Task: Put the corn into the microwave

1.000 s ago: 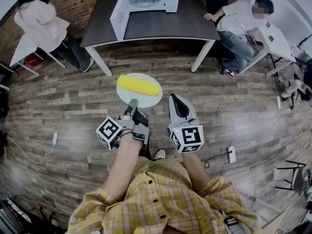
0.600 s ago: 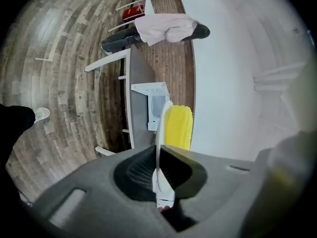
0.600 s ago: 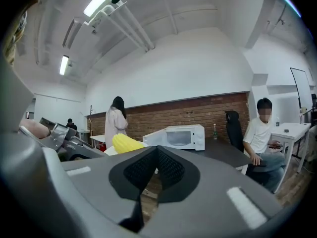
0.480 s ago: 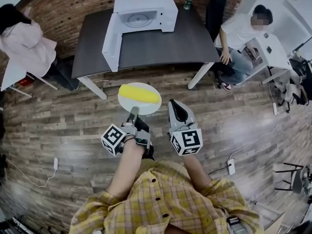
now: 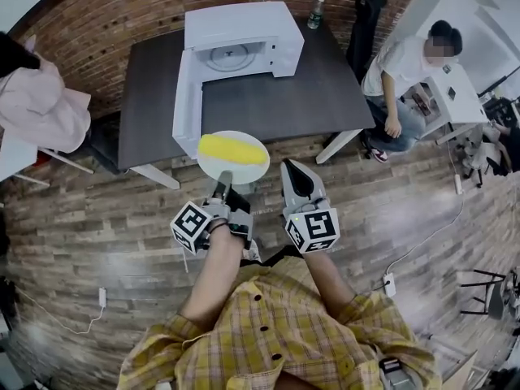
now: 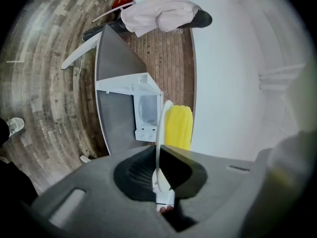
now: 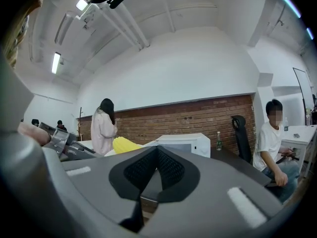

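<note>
A yellow corn cob (image 5: 233,149) lies on a round white plate (image 5: 246,171). My left gripper (image 5: 222,182) is shut on the plate's near rim and holds it level just short of the dark table's (image 5: 284,104) front edge. At the back of the table stands the white microwave (image 5: 244,27), its door (image 5: 187,96) swung open toward me. In the left gripper view the plate (image 6: 161,128) shows edge-on, with the corn (image 6: 179,127) beside it and the microwave (image 6: 143,105) beyond. My right gripper (image 5: 297,177) is shut with nothing in it, right of the plate.
A person (image 5: 406,63) sits at a white desk to the right of the table. A black chair (image 5: 370,15) and a bottle (image 5: 317,10) are at the table's far right corner. Another person in pink (image 5: 41,108) is at the left. A power strip (image 5: 388,284) lies on the wood floor.
Both grippers and the plate with the corn have come forward. The table and the microwave now lie much closer, the plate right at the table's front edge.
</note>
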The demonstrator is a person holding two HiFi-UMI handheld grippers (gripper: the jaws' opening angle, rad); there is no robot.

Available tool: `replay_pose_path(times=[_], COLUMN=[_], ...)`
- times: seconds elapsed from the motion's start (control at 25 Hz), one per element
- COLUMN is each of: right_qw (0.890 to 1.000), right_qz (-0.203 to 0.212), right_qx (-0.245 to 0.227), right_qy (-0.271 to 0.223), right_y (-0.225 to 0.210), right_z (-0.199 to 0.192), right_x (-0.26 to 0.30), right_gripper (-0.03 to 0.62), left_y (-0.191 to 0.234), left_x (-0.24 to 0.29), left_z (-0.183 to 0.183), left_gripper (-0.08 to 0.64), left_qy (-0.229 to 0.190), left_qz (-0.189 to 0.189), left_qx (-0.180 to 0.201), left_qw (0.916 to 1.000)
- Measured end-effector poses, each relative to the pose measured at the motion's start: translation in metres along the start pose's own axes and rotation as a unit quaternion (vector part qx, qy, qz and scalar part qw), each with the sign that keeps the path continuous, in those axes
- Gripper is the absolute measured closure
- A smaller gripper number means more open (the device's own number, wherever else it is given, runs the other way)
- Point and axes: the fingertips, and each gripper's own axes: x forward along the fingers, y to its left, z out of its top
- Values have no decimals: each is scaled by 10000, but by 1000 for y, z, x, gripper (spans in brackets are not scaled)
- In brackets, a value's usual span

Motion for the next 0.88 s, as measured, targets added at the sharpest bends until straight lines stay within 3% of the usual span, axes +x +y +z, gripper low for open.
replay_pose_path(times=[0.4,0.88], right_qw=[9999,9970], right_qz=[75,754], right_qx=[83,136], right_qy=[74,59], right_y=[-57,-147], right_z=[-7,6], right_x=[93,198], right_gripper=[589,589], left_y=[0,-13], left_x=[101,231], left_z=[20,29], left_gripper=[546,545], left_qy=[-101,-717], left_qz=[70,106], left_qx=[-66,-206], left_qw=[9999,9972])
